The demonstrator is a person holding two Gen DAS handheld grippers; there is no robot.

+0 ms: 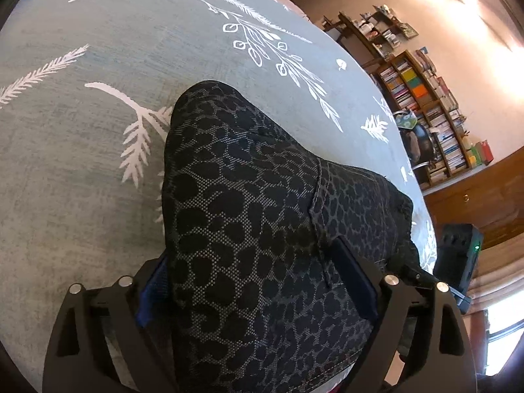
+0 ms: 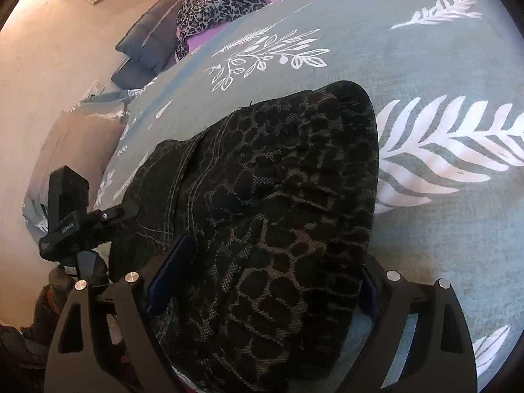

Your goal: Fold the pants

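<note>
The pants — dark fabric with a black leopard pattern — lie bunched on the bedspread, a grey-green cloth with white leaf prints. In the left wrist view the left gripper has its jaws spread wide, with a thick fold of the pants filling the gap between the two blue pads; whether the pads actually clamp the cloth cannot be told. From this gripper the fabric's long axis runs straight ahead, narrowing to a rounded end that points away. A stitched seam runs down the cloth ahead and right of the jaws. In the right wrist view the right gripper stands likewise — jaws wide, pants bulging between them, clamping uncertain. The fabric extends forward and ends in a rounded edge ahead. The other gripper sits to its left, at the cloth's far-left edge.
</note>
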